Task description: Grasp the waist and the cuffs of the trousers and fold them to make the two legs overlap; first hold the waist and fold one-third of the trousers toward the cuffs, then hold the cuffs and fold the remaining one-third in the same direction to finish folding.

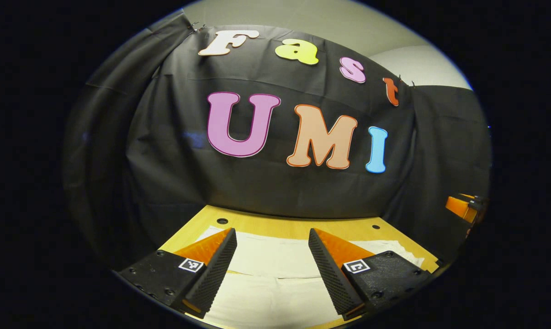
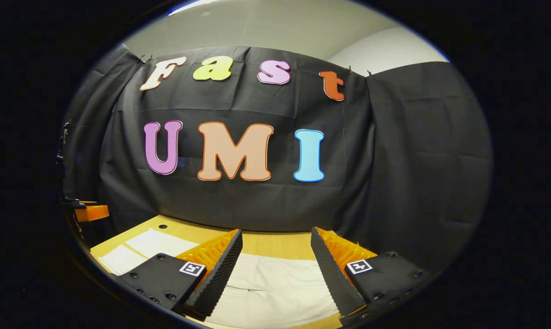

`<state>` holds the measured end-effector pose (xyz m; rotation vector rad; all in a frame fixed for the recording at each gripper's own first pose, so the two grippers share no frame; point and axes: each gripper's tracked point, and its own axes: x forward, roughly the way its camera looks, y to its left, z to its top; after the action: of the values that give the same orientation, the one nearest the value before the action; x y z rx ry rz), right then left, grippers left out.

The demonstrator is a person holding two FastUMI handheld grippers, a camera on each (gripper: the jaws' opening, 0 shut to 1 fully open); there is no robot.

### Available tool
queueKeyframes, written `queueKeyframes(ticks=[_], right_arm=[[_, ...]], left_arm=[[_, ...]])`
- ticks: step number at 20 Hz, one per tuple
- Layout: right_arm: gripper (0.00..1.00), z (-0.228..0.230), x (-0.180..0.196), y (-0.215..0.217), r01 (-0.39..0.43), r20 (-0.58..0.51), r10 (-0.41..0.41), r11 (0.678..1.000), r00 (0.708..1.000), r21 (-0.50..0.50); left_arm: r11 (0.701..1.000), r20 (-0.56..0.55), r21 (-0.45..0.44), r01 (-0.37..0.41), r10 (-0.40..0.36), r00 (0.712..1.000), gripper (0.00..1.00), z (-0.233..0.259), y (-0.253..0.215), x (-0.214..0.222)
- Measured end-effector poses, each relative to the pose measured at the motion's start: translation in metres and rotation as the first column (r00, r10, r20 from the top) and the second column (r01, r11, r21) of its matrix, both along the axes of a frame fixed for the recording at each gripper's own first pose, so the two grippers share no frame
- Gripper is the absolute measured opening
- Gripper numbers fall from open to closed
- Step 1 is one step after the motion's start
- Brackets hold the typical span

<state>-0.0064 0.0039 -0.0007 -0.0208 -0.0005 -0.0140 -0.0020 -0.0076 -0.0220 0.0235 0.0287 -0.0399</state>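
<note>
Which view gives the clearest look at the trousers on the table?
The left gripper view: the pale trousers span the table between and beyond the open left gripper, with a fold line visible. The right gripper view shows a narrower stretch behind the open right gripper, plus pale cloth at far left.

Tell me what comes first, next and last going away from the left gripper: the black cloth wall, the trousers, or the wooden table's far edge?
In the left gripper view:
1. Trousers, pale, right below the open fingers.
2. Table's far edge, past the trousers.
3. Cloth wall, hanging behind the table.
</note>
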Motion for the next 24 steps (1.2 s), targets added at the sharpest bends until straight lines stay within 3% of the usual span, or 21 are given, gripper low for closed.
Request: queueKeyframes(ticks=[10,15,19,22,24], right_arm=[[0.96,-0.009,-0.001,0.016,-0.023,-0.025,0.023,1.000,0.999,-0.012],[0.96,-0.019,-0.005,0.024,-0.036,-0.049,0.036,0.999,0.998,0.008],[0.96,-0.024,-0.009,0.022,-0.023,-0.064,0.023,1.000,0.998,0.004],[0.96,-0.030,-0.009,0.020,-0.014,-0.081,0.015,1.000,0.997,0.008],[0.96,-0.035,-0.009,0.018,-0.010,-0.096,0.010,1.000,0.995,0.004]], left_arm=[[1.000,-0.063,0.019,0.012,-0.011,0.998,0.95,-0.022,0.015,-0.011],[0.987,-0.173,0.123,0.104,-0.082,0.981,0.95,-0.054,0.027,-0.021],[0.940,-0.315,0.219,0.261,-0.185,0.931,0.95,-0.092,0.036,-0.038],[0.896,-0.443,0.235,0.376,-0.246,0.862,0.95,-0.123,0.045,-0.051],[0.859,-0.531,0.238,0.453,-0.276,0.801,0.95,-0.144,0.050,-0.059]])
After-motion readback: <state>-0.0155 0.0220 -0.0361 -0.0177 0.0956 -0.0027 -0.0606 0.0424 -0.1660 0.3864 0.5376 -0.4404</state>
